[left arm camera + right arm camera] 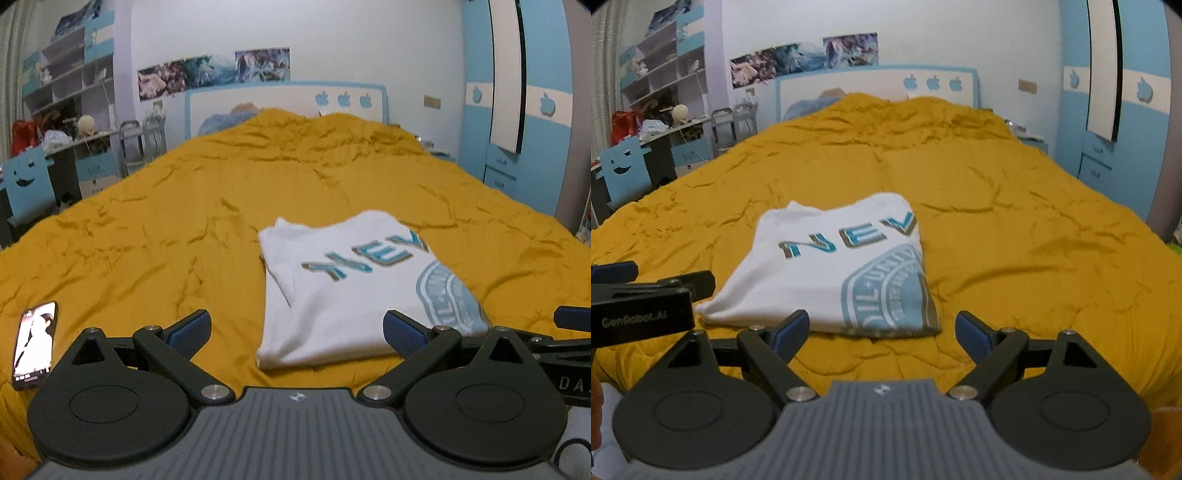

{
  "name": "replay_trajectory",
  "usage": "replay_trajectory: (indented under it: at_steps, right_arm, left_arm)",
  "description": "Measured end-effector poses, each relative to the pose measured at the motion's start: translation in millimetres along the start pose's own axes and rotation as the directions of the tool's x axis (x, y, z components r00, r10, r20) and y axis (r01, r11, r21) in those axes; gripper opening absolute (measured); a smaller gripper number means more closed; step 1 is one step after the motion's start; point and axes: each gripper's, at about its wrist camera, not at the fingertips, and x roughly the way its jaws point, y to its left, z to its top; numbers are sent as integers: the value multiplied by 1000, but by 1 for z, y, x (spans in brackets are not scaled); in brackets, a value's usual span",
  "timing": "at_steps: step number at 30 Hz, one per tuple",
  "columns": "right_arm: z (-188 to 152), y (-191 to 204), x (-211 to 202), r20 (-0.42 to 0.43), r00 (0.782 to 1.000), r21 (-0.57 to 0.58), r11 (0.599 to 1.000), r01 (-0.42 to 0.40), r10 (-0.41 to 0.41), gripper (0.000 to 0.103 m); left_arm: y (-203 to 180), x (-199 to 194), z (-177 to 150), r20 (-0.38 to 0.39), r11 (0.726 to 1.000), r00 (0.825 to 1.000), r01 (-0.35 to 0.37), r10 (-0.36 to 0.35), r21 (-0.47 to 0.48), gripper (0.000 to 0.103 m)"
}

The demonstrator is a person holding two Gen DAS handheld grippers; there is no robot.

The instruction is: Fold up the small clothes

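A white T-shirt [343,291] with blue lettering and a round blue badge lies folded into a compact rectangle on the yellow bedspread [184,206]. My left gripper [295,328] hovers open just short of the shirt's near edge, nothing between its blue pads. In the right wrist view the same folded T-shirt [831,269] lies ahead and slightly left. My right gripper [882,332] is open too, near the shirt's front right corner, holding nothing. Each gripper shows at the edge of the other's view.
A phone [35,345] with a lit screen lies on the bedspread at the near left. A blue and white headboard [288,99] stands at the far end. A desk and shelves [62,110] are on the left, a blue wardrobe [517,92] on the right.
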Motion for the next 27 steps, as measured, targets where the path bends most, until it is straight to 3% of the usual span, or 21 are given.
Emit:
replay_trajectory:
  at_steps: [4, 27]
  right_arm:
    - [-4, -2, 7, -37, 999, 6, 1000, 0, 0, 82]
    - [-5, -2, 11, -50, 999, -13, 1000, -13, 12, 82]
  left_arm:
    - [1, 2, -2, -29, 1000, 1000, -5, 4, -8, 103]
    - [2, 2, -2, -31, 1000, 1000, -5, 5, -13, 103]
